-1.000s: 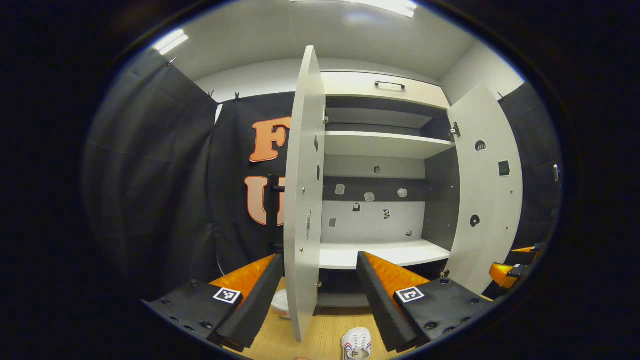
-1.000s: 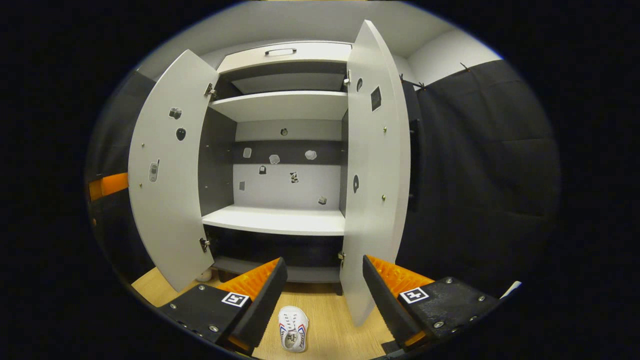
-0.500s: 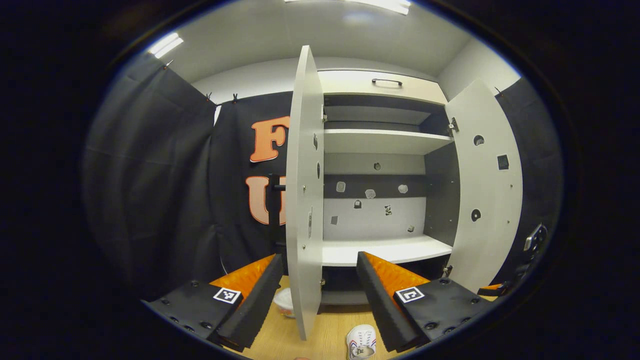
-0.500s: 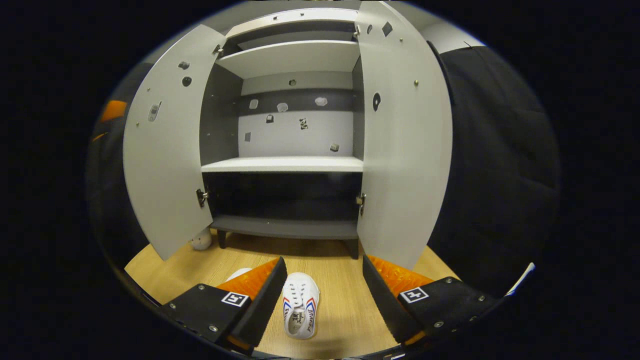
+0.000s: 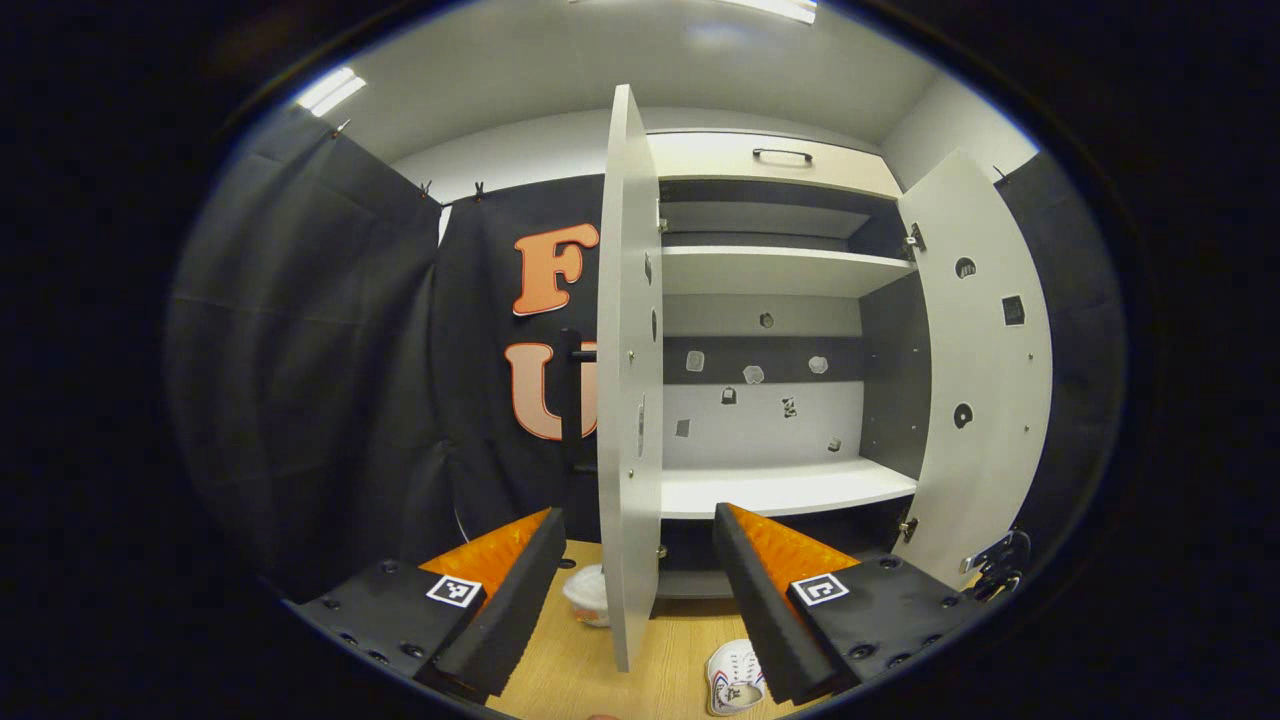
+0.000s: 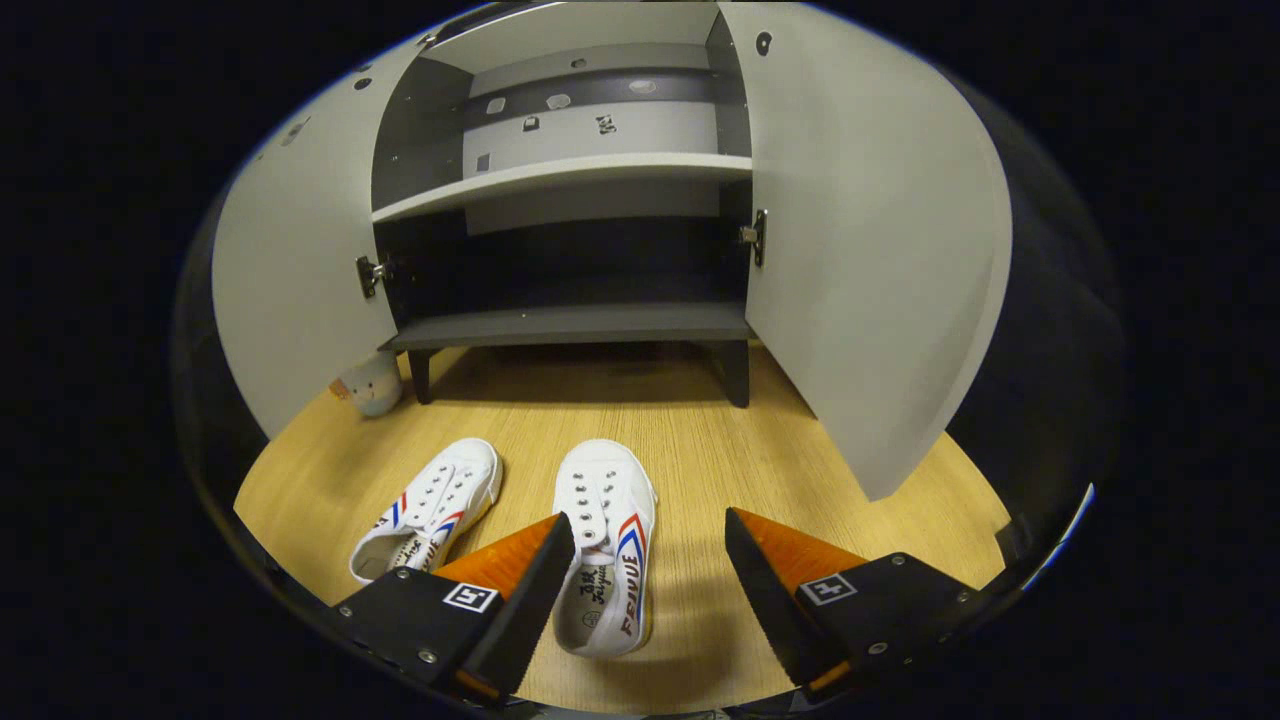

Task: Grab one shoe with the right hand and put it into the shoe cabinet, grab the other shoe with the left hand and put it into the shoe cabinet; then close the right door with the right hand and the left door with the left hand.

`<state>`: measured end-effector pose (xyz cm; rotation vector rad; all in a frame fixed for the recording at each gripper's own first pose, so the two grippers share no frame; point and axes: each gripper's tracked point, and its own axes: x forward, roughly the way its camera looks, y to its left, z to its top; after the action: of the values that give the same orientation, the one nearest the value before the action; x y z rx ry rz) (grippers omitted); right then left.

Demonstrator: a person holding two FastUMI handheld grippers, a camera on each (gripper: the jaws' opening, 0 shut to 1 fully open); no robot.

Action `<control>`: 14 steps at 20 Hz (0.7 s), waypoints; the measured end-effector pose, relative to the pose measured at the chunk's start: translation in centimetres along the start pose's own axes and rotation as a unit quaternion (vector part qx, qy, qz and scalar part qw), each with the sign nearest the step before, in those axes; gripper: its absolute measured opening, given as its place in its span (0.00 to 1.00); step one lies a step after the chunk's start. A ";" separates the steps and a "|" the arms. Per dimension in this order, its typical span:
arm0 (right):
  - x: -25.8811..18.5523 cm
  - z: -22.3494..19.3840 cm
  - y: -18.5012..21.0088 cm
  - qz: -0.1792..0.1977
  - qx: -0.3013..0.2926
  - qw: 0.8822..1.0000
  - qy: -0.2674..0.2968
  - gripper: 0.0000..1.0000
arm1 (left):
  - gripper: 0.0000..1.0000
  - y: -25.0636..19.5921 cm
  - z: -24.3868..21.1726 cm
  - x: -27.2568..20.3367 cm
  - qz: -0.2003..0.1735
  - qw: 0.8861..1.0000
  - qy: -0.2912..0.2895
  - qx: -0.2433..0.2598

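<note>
In the right gripper view, the right hand-held gripper (image 6: pixel 640 560) is spread wide, holding nothing, above one white shoe (image 6: pixel 605 545) at bottom centre; the other shoe (image 6: pixel 430 505) lies just left of it on the wooden floor (image 6: pixel 700 440). Farther off, the shoe cabinet (image 6: pixel 570 200) stands with both doors open. In the left gripper view, the left hand-held gripper (image 5: pixel 635 560) is also wide and empty.

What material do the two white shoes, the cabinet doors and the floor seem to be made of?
The two white shoes look like canvas with pale rubber soles: matte woven uppers, metal eyelets. The cabinet doors look like laminated board with a smooth matt pale grey face and small screws; the core is hidden. The floor looks like light wood or wood-look laminate, given its fine straight grain.
</note>
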<state>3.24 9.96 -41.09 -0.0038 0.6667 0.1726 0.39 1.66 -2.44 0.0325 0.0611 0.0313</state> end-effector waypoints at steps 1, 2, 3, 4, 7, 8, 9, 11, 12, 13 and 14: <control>0.7 -0.9 0.0 0.001 -0.001 1.000 0.013 0.93 | 0.96 0.1 0.0 -0.1 0.000 1.000 0.001 0.000; 1.3 -1.7 0.0 0.002 0.001 1.000 0.024 0.88 | 0.96 0.3 -0.2 -0.1 0.001 1.000 0.002 -0.001; 1.7 -2.2 0.1 0.003 0.003 0.999 0.032 0.86 | 0.96 0.5 -0.3 -0.1 0.003 1.000 0.003 0.000; 2.1 -2.5 0.0 0.004 0.002 0.999 0.037 0.81 | 0.97 0.6 -0.3 -0.1 0.005 1.000 0.004 0.001; 3.0 -3.7 0.5 0.016 -0.003 0.998 0.056 0.70 | 0.96 0.7 -0.5 0.1 0.006 1.000 0.005 0.000; 3.3 -4.2 0.9 0.023 -0.001 0.997 0.068 0.66 | 0.96 0.6 -0.6 0.1 0.004 1.000 0.006 -0.001; 3.5 -4.6 1.0 0.026 0.001 0.997 0.076 0.62 | 0.96 0.5 -0.7 0.2 0.003 1.000 0.008 -0.001; 4.0 -5.0 1.0 0.025 0.011 0.996 0.085 0.48 | 0.97 0.5 -0.9 0.3 0.002 1.000 0.009 0.003; 4.1 -5.3 1.2 0.025 0.023 0.995 0.093 0.40 | 0.97 0.6 -1.0 0.3 0.003 1.000 0.010 0.005; 4.3 -5.5 1.2 0.019 0.033 0.994 0.099 0.36 | 0.97 0.6 -1.0 0.3 0.004 1.000 0.011 0.007; 4.6 -5.8 1.0 0.011 0.036 0.994 0.103 0.27 | 0.96 0.7 -1.1 0.3 0.005 1.000 0.011 0.008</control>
<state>3.06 11.33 -48.43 0.0567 0.8794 0.1706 0.64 2.36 -3.50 0.0485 0.0838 0.0409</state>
